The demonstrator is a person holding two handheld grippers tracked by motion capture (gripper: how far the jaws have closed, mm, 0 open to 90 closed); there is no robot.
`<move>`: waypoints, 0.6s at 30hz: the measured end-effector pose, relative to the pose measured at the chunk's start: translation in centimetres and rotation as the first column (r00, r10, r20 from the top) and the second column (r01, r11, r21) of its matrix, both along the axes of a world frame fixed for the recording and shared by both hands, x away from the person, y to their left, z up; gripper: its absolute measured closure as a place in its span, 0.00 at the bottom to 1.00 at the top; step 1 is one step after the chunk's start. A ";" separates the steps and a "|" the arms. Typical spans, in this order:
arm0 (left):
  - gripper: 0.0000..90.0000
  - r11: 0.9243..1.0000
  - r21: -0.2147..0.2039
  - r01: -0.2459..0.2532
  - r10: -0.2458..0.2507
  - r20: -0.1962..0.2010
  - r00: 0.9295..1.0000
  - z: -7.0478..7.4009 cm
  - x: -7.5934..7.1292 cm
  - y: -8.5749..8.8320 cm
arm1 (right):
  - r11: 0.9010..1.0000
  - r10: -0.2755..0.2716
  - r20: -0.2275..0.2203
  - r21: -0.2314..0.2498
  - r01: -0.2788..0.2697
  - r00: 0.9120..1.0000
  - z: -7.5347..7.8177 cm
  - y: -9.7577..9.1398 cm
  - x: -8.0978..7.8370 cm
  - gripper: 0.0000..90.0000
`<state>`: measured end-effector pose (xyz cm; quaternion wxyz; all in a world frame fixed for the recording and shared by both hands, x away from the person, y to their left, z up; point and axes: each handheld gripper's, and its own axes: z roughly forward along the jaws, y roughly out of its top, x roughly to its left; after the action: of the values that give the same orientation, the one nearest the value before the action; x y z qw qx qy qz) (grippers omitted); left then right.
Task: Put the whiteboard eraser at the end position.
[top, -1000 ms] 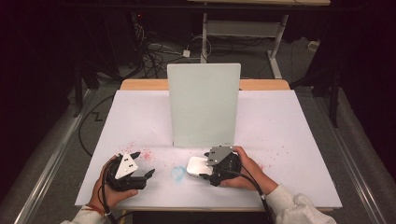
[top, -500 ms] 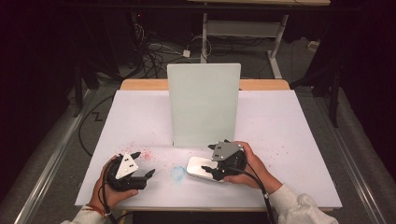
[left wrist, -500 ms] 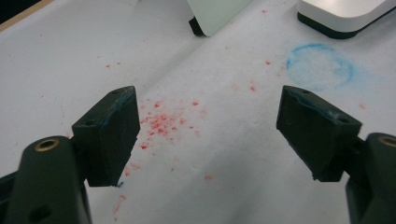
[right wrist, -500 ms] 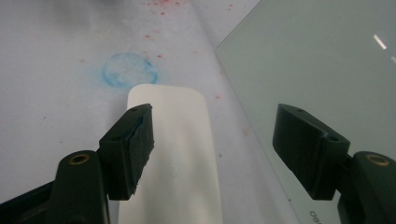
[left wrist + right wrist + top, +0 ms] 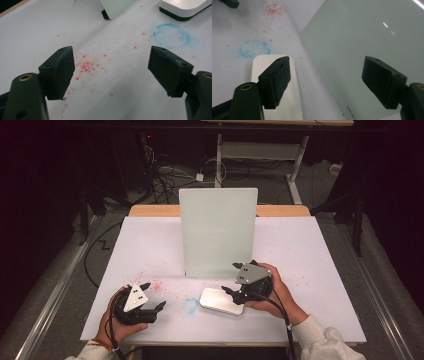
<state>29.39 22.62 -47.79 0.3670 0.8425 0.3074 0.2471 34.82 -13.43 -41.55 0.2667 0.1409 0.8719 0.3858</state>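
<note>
A flat white slab with rounded corners lies on the white table sheet, in front of an upright pale green board. My right gripper hovers just right of and above the slab. Its jaws have just been opening and stand open with nothing between them. In the right gripper view the slab lies below the left jaw and the board is behind. My left gripper rests open at the front left, empty. The slab is far off it.
A faint blue ring mark is drawn on the sheet between the grippers. Red specks are scattered by the left gripper. Beyond the table are dark floor, cables and a metal desk frame.
The right gripper's jaws have spread apart and let go of the white slab, which now lies flat. That hand has lifted and drawn back to the right. The left hand has stayed still.
</note>
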 end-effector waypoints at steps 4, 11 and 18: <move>0.23 1.000 0.000 -0.001 0.001 0.001 1.000 0.0 0.0 0.0 | 0.998 -0.048 0.027 0.035 0.047 0.998 0.5 -0.7 0.1 0.22; 0.23 1.000 -0.001 0.000 0.000 0.001 1.000 0.0 0.0 0.0 | 0.991 -0.129 0.067 0.053 0.126 0.989 1.1 -1.9 0.3 0.19; 0.23 1.000 -0.003 -0.002 0.002 0.001 1.000 0.0 0.0 0.0 | 0.984 -0.168 0.096 0.084 0.160 0.981 1.5 -3.1 0.3 0.19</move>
<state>29.36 22.62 -47.75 0.3682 0.8415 0.3082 0.2475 35.11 -16.55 -40.02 0.3364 0.2022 0.8271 0.4023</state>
